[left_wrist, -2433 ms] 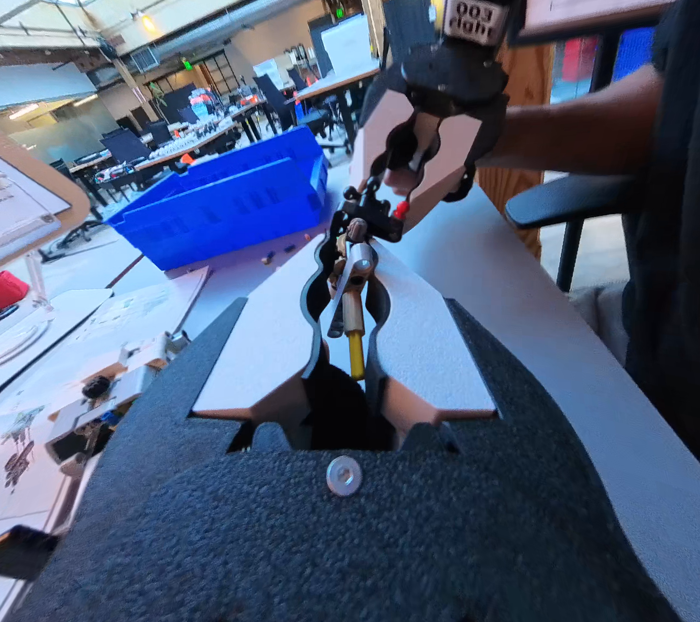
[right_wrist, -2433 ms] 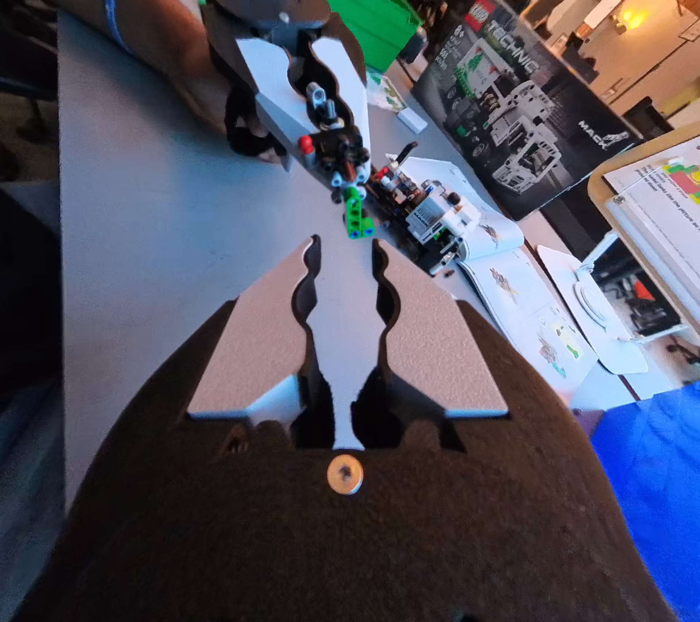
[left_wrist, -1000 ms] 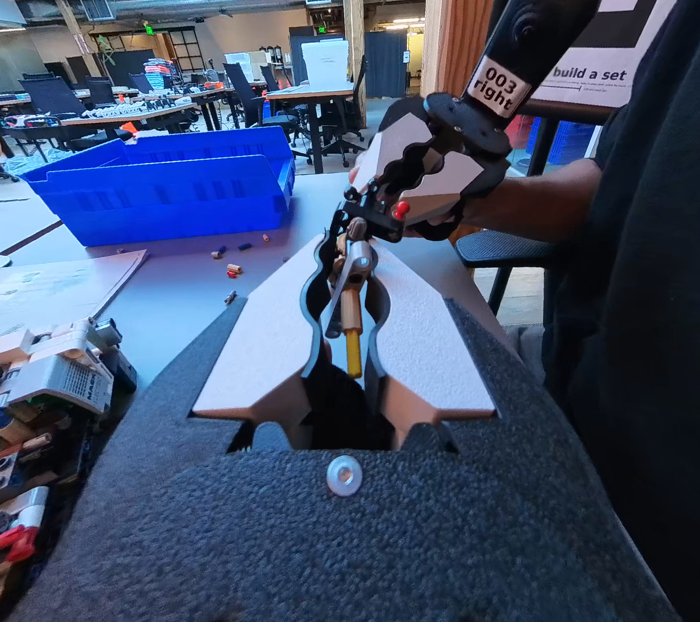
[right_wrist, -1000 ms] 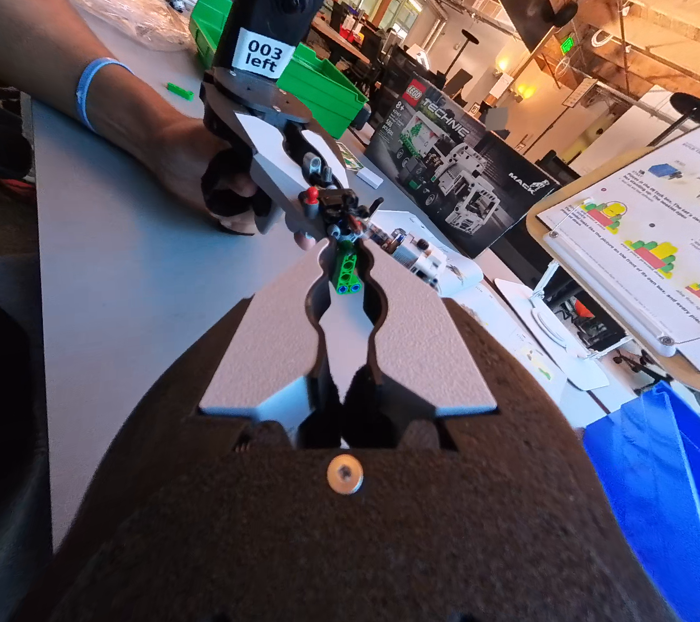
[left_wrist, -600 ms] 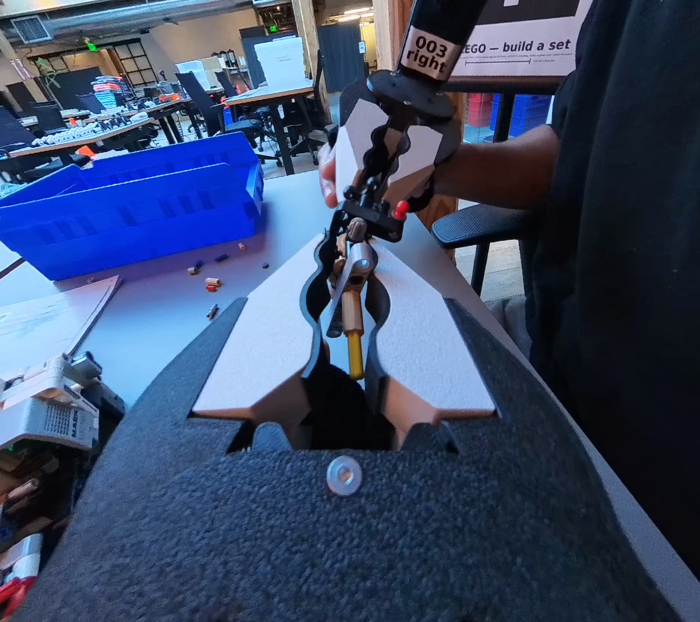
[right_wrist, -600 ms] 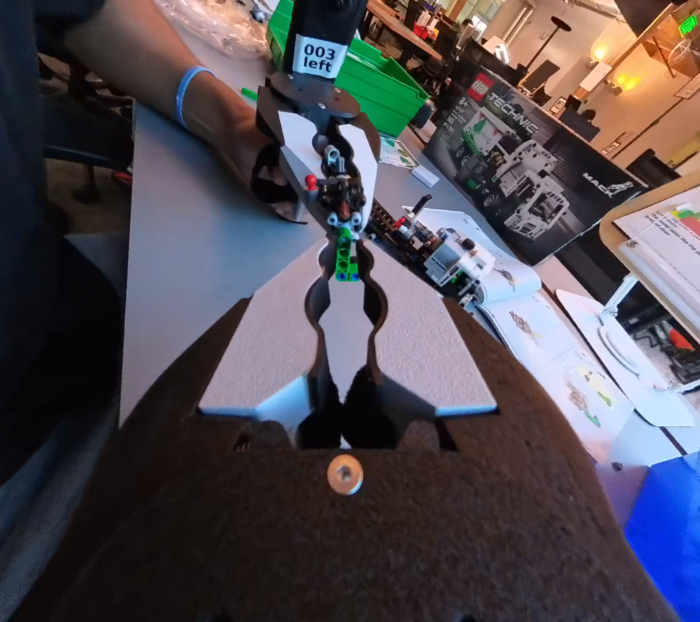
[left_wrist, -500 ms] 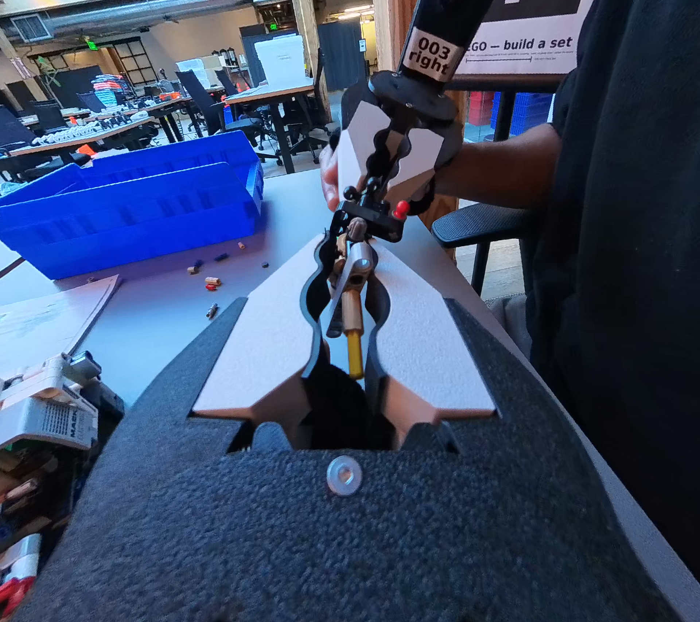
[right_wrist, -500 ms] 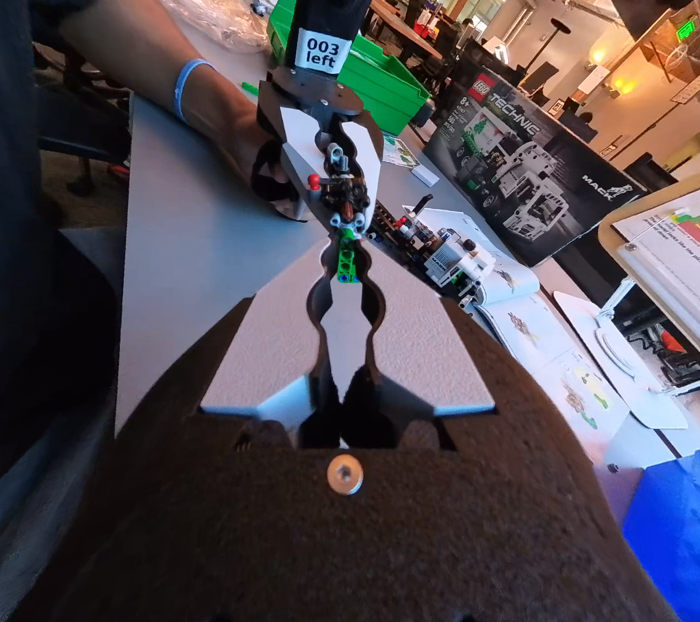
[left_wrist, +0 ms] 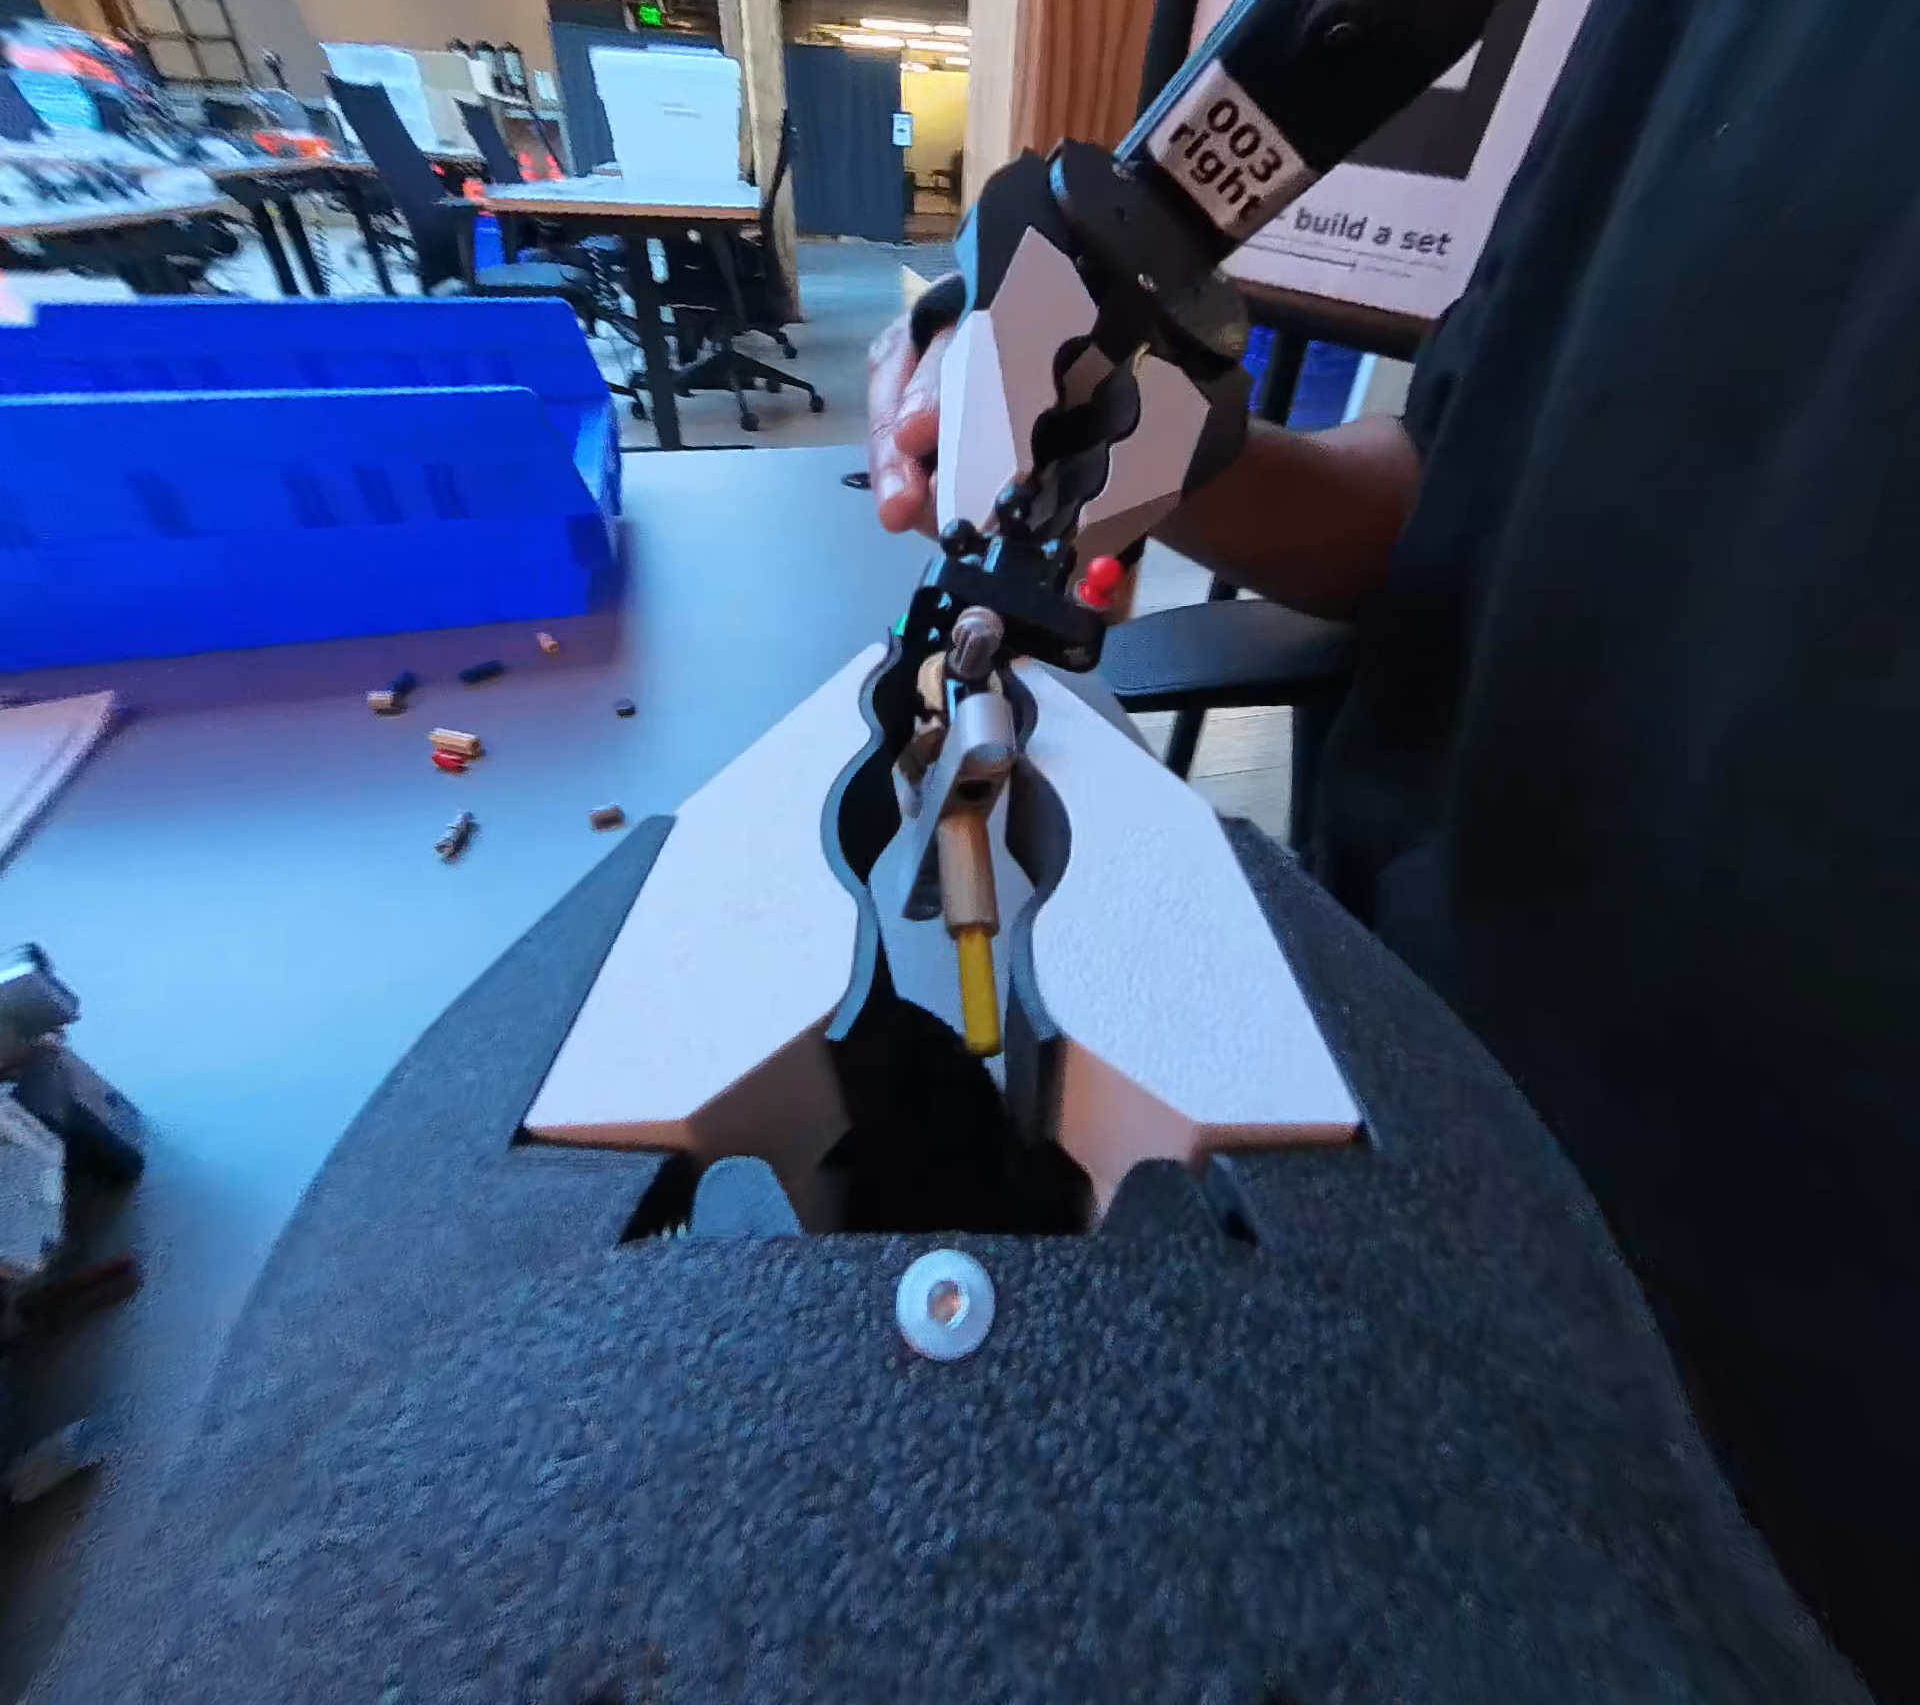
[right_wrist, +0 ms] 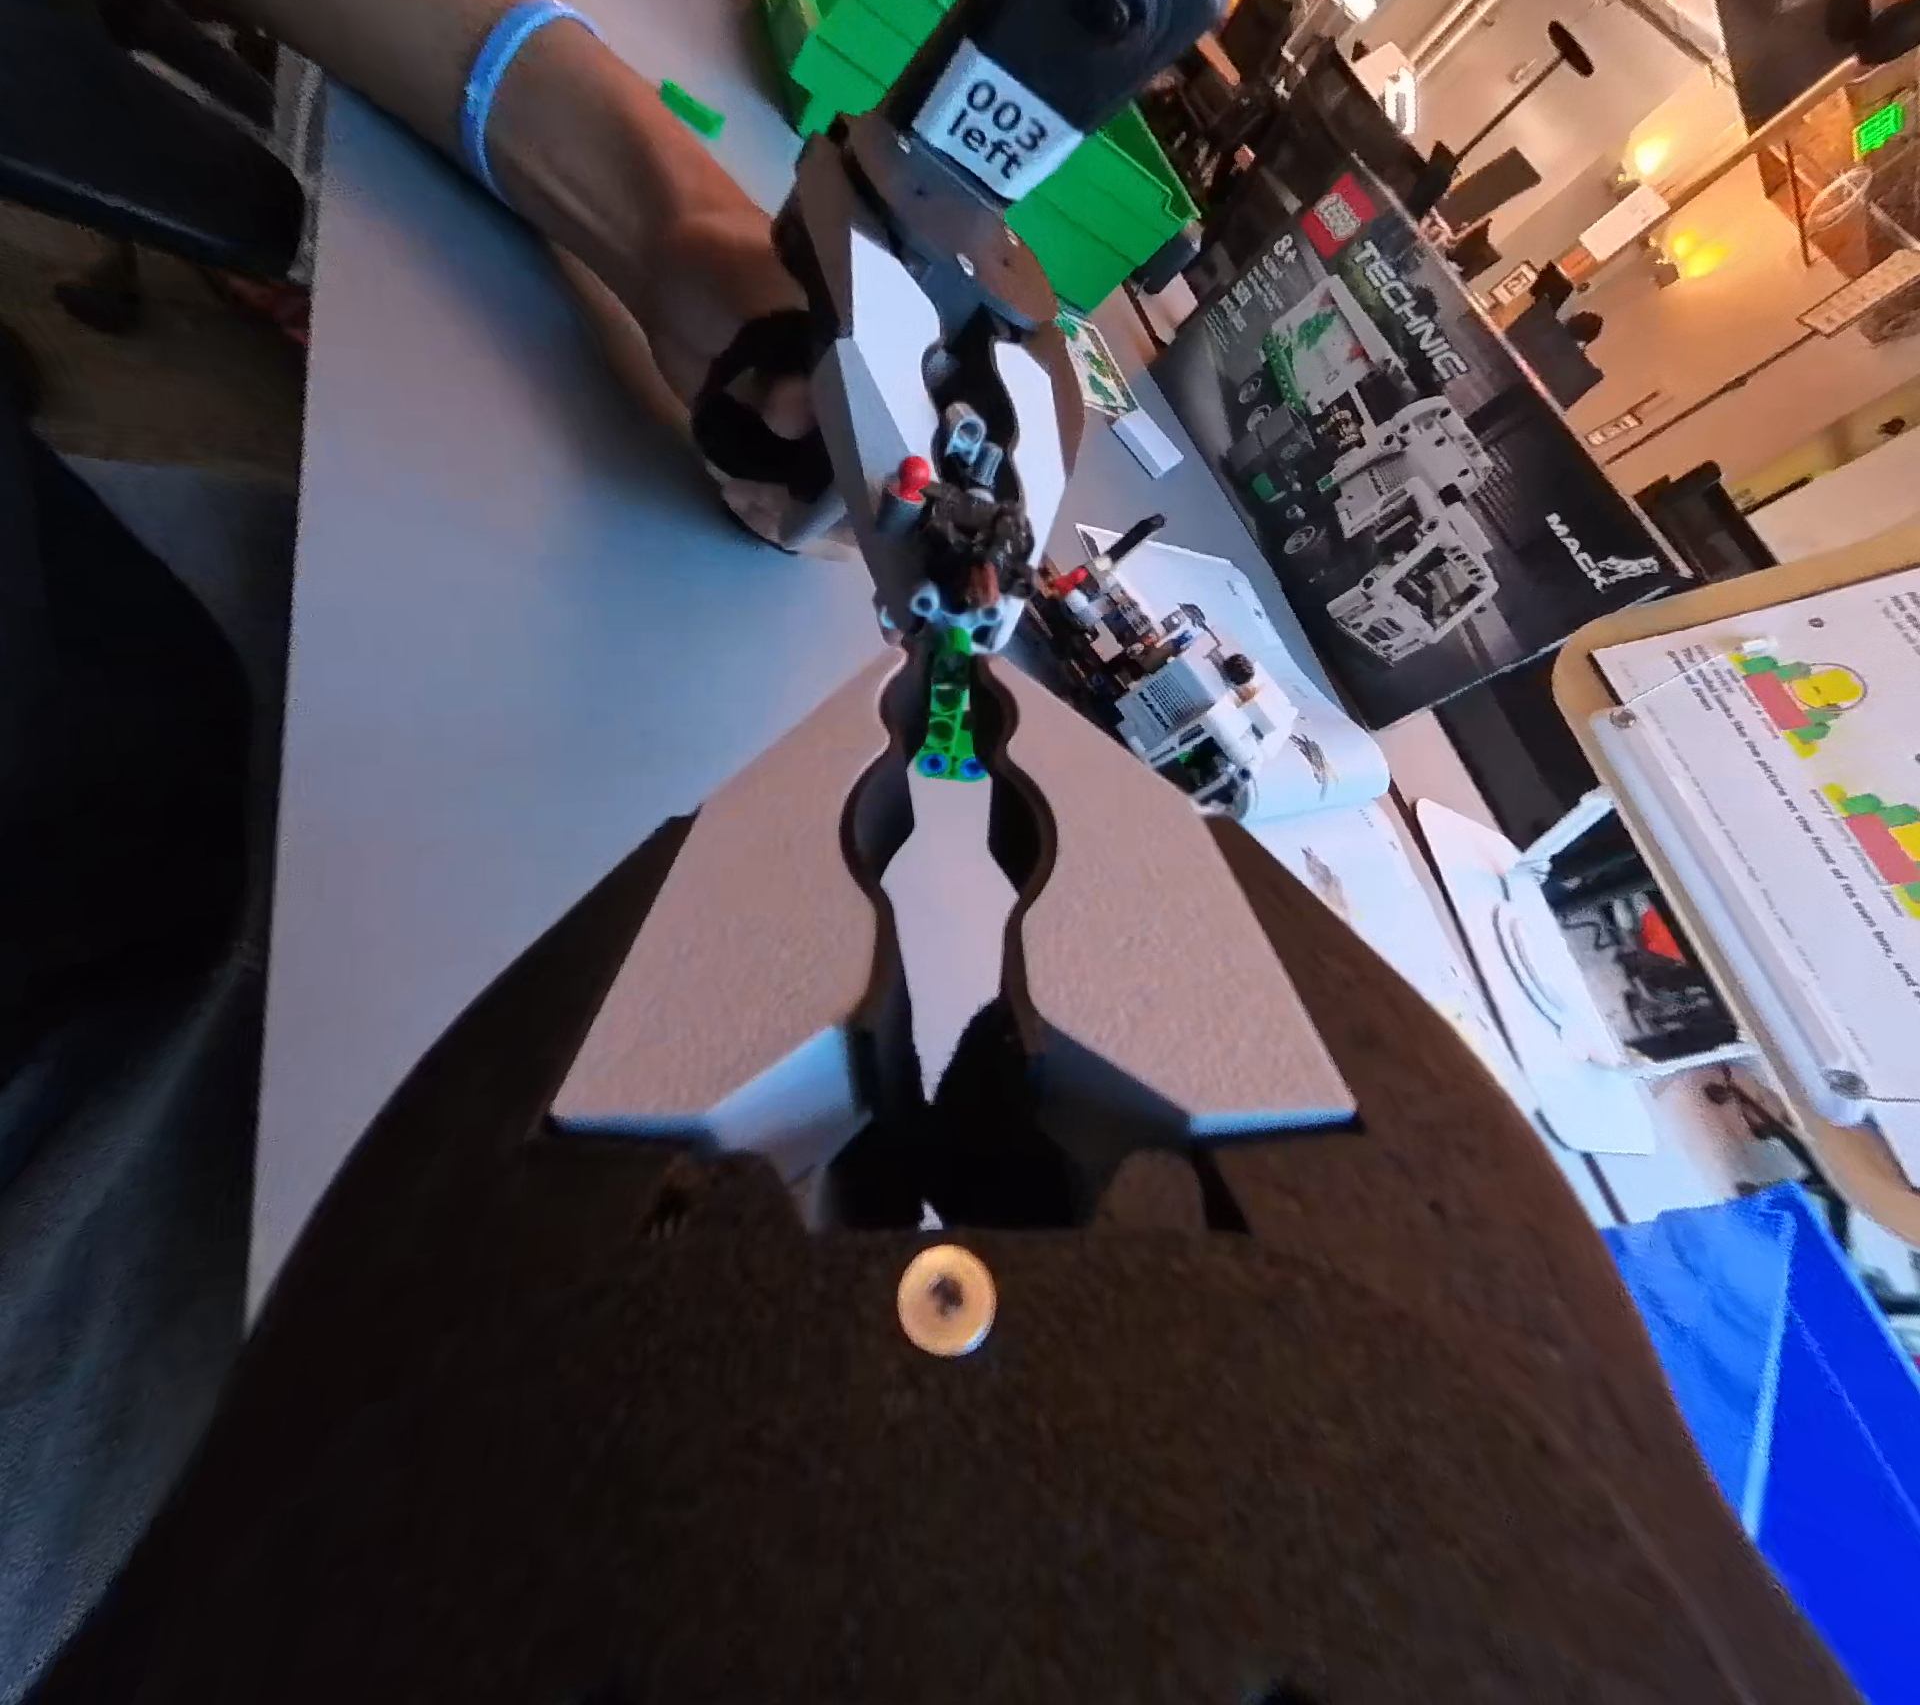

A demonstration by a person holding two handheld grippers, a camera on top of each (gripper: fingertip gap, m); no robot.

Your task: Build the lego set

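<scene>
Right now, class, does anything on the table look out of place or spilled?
Yes: several small loose Lego pieces lie scattered on the grey table in front of the blue bin, outside it rather than sorted inside.

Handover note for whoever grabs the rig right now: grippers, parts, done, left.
Left gripper: shut on the sub-assembly, held in the air, yellow axle end pointing back at the camera.
Right gripper: shut on the green beam, its tip meeting the sub-assembly's grey end; whether it is seated cannot be told.
Truck build sits on the open manual, box behind; loose pins lie by the blue bin.
Done: both parts gripped and lined up.
Left: confirm the join, then fit it to the truck build.
</scene>
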